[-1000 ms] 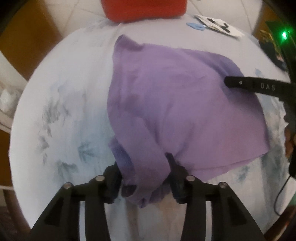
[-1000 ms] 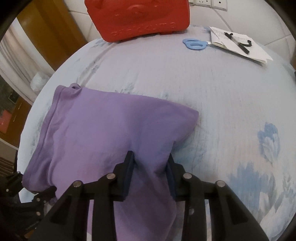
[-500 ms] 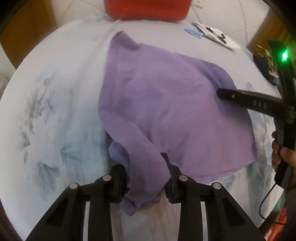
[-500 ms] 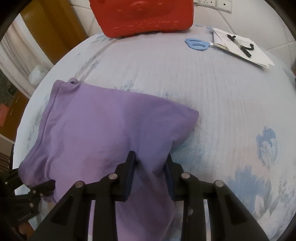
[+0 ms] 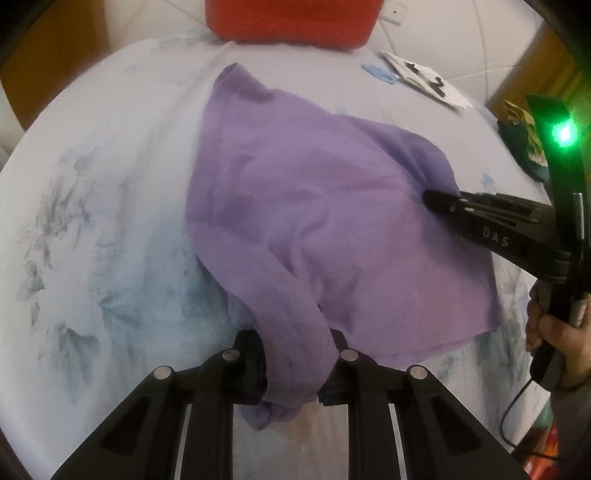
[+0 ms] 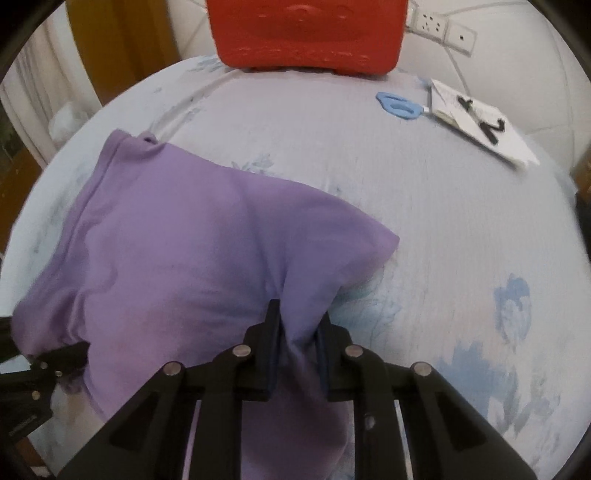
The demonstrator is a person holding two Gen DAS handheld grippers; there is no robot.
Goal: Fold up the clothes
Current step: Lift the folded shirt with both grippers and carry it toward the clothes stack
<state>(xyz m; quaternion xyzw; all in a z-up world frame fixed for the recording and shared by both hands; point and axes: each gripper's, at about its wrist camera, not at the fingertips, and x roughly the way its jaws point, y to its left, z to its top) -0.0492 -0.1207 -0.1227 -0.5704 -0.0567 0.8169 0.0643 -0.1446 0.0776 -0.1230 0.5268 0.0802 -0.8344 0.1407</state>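
Note:
A purple garment lies spread on a pale floral sheet. At its near left corner my left gripper has a thick ribbed hem bunched between its jaws, which are closing and pressing on the cloth. In the right wrist view the same purple garment fills the left half. My right gripper pinches a raised fold at its near right edge, jaws closing onto it. The right gripper's black body reaches in from the right, held by a hand. The left gripper shows at the lower left.
A red case stands at the far edge of the sheet. Blue scissors and papers with a black pen lie at the far right. A dark bundle sits off the right edge. Wall sockets are behind.
Both pairs of jaws have narrowed onto the purple cloth, which now bunches and rises between them. Both wrists have tilted a little; the garment has stayed in place.

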